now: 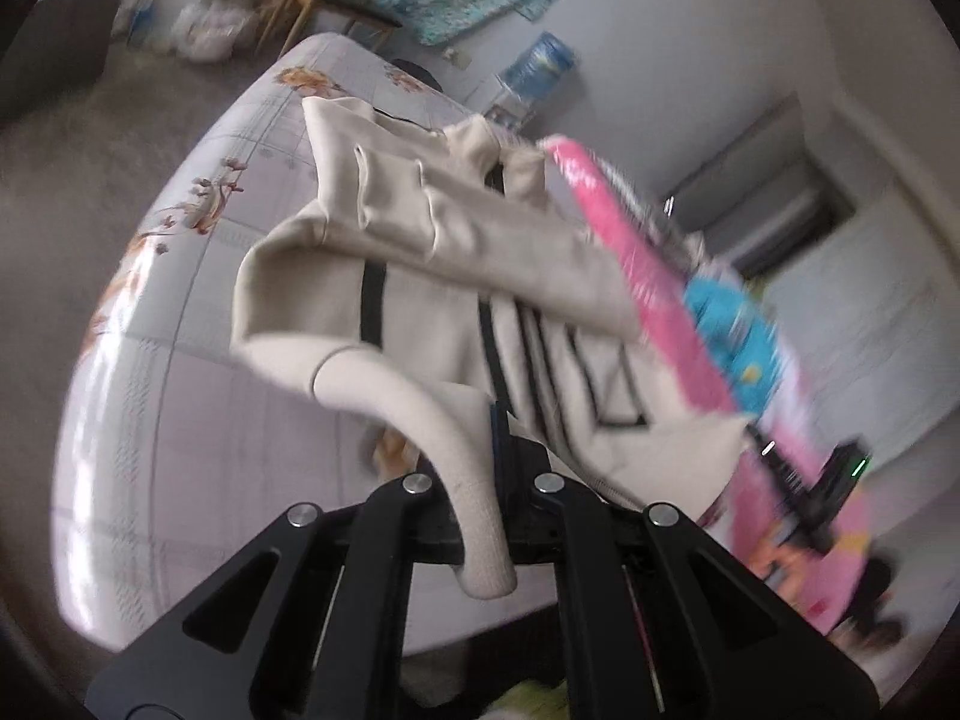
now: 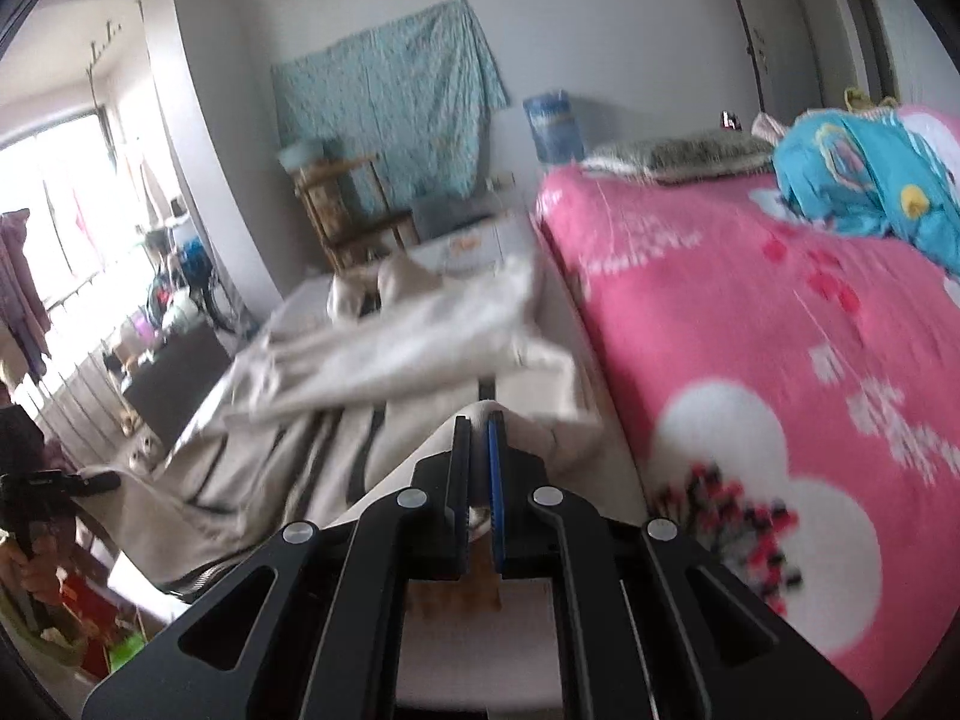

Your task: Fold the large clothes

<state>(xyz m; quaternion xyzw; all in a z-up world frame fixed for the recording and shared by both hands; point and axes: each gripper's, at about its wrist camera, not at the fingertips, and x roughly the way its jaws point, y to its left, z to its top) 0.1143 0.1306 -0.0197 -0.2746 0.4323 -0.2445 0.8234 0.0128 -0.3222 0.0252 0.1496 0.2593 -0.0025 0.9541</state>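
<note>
The soft cream top (image 1: 420, 276) with thin black lines hangs crumpled in the middle of the left view, one long sleeve drooping down. Left fingers (image 1: 501, 438) pinch its cloth tight. Right fingers (image 2: 480, 438) pinch its edge too, beside the pink bed (image 2: 750, 360).

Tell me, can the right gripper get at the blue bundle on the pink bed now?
Probably not yet. The right gripper is shut on the beige garment; the way over the pink bed to the blue bundle looks free, though.
</note>
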